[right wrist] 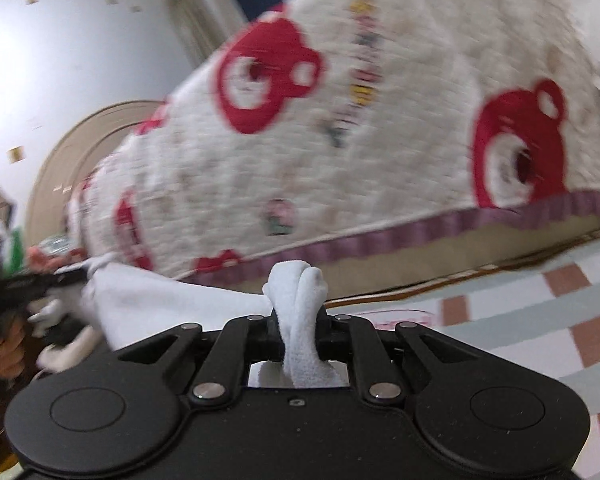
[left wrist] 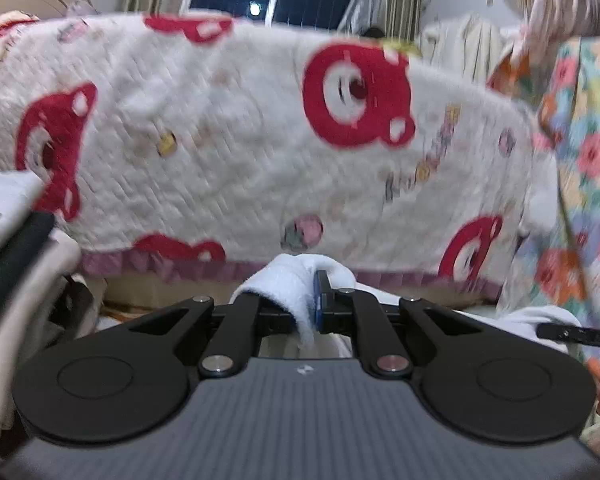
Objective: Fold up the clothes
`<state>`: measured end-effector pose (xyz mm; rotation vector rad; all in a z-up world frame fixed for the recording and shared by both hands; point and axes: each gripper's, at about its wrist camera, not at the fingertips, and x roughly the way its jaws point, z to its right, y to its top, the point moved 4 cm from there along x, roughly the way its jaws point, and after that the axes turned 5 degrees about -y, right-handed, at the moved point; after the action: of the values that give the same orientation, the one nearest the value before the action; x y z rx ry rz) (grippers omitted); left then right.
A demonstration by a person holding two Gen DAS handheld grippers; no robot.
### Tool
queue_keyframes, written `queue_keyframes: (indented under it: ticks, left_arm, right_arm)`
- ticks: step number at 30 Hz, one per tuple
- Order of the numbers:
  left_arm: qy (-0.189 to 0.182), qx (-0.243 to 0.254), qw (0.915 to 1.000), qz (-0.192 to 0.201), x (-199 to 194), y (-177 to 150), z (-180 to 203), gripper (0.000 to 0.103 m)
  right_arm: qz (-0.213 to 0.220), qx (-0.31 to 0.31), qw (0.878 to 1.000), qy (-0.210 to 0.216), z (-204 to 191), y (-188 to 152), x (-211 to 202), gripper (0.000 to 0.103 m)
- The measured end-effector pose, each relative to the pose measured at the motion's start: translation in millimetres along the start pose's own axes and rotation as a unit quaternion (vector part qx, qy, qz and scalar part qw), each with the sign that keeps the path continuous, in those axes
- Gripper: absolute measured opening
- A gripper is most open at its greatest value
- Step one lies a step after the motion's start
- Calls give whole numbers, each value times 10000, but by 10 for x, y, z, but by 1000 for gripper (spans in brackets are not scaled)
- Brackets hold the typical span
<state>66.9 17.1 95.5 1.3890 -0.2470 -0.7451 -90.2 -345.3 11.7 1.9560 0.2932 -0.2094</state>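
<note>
Basically both grippers pinch the white garment (right wrist: 172, 300) at lower centre: left gripper (left wrist: 306, 312) and right gripper (right wrist: 300, 332) clamped on bunched corners. Keep tension even, hands level, avoid slipping before folding.

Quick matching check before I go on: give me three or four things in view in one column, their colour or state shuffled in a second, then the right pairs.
Column one:
1. left claw
2. white garment
3. bear bedspread
4. floor tiles

Column two:
A. white with red bears
B. checked, reddish-brown and pale
C. shut on white cloth
D. held between both claws

Pairs: 1-C, 2-D, 3-A, 4-B. The right claw also grips the garment.
</note>
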Motion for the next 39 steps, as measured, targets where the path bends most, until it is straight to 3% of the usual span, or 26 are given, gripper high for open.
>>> queue_keyframes:
  ticks: [7,10,12,14,17,19,21,22,23,25,26,27,29,32,36,39]
  left_arm:
    - [-195,323,9977,563,-671,629,58,7]
    - [-489,445,9933,950,-961,966,178,7]
    - [-458,732,9896,1149,-1094,1147,272,7]
    - [-459,926,9891,1052,-1045,1253,305,7]
    - [-329,980,9933,519,-554,1188,184,7]
    - [-24,1063,9939,282,-37,1065,-15,7]
    - [313,919,9952,103,542,926,-329,8]
    - [454,764,9960,7,835,857,-521,11]
    - [604,603,9963,-108,1122,781,-706,22]
    - [1096,130,9901,-871,1571,448,-878,45]
    - [981,-123,9881,-1180,1670,225,-903,46]
    - [705,-225,9880,-1352,1647,-3,-875,46]
    - [163,-418,9846,-1691,1593,-455,-817,48]
    - [-180,-414,9766,-2102,1388,-923,-652,48]
    - [-687,-445,9621,-2602,1122,-1495,-395,48]
    - [-748,-572,9546,-2828,929,-1710,-262,49]
  right_arm:
    - [312,-209,9972,642,-562,651,-625,13]
    - [345,-106,9948,948,-703,931,-816,12]
    - [311,-59,9922,1206,-767,1078,-901,12]
    - [182,-49,9905,1363,-777,1208,-898,12]
    - [-292,-95,9958,858,-604,1269,-508,12]
    - [-589,-368,9974,195,-432,1244,-39,12]
    - [-605,-798,9940,-431,-269,1237,478,12]
    - [-470,-979,9919,-653,-192,1235,712,14]
    - [-260,-1003,9913,-815,-98,1223,932,18]
    - [-151,-912,9823,-1629,93,1105,1296,58]
    - [-252,-839,9739,-2094,157,1010,1421,58]
    - [-425,-703,9718,-2210,187,858,1444,58]
    - [-778,-379,9745,-2070,228,514,1409,58]
    - [-1425,30,9768,-1600,266,-83,1216,57]
    - [-2283,856,9624,-1198,309,-857,981,57]
    - [-2586,1819,9459,-735,243,-1238,909,58]
